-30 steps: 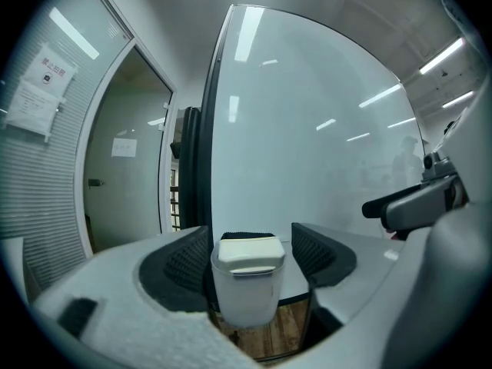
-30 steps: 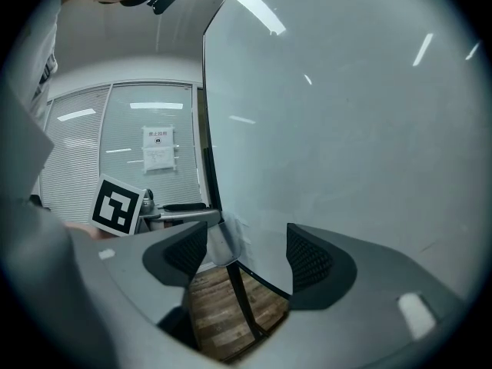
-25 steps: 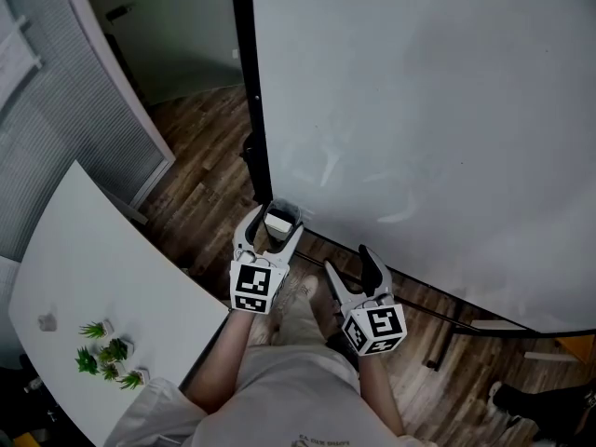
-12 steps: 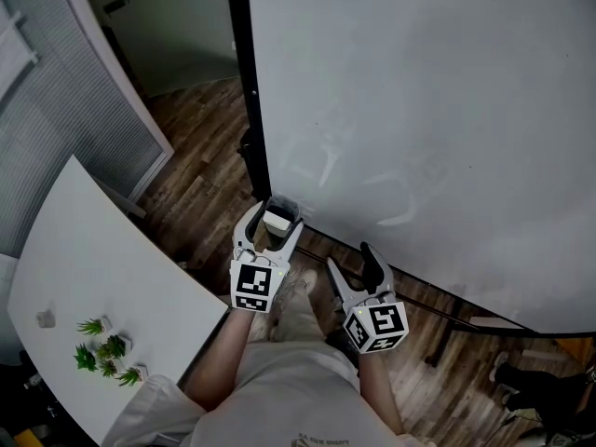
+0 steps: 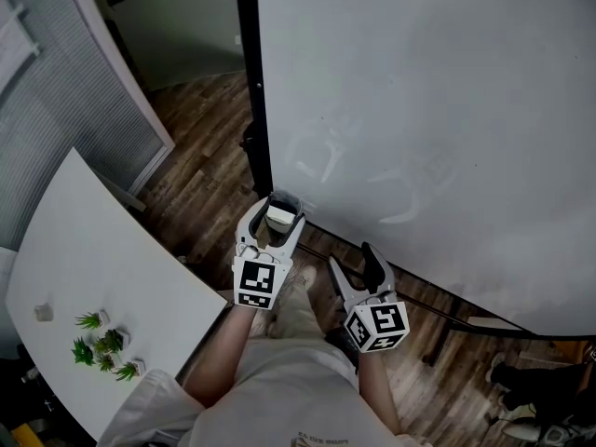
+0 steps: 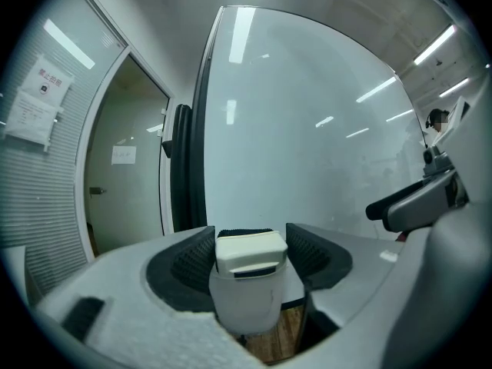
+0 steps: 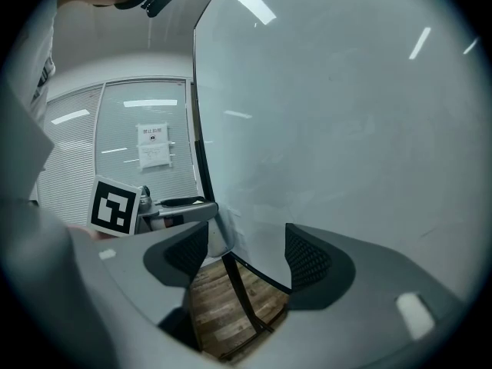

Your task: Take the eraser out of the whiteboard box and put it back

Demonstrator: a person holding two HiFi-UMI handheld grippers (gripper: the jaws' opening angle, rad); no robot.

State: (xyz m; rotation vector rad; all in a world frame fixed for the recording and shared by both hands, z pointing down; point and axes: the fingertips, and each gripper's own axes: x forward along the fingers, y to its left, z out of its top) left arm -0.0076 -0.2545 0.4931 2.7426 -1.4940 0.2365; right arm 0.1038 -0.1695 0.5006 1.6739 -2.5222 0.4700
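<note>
Wood floor [image 5: 200, 180], whiteboard [image 5: 419, 110]; left fingers [image 6: 192, 264] just closing around eraser [image 6: 250, 254], right fingers [image 7: 307, 256] wide, empty.

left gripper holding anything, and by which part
Nothing yet: the left gripper, jaws just closing, flanks the white block eraser in its translucent box without pressing.

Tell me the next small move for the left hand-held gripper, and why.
Probably close the left hand-held gripper fully on the eraser. Its jaws have just been closing, the eraser stands between them in its box, and a gap shows beside it on the right.
</note>
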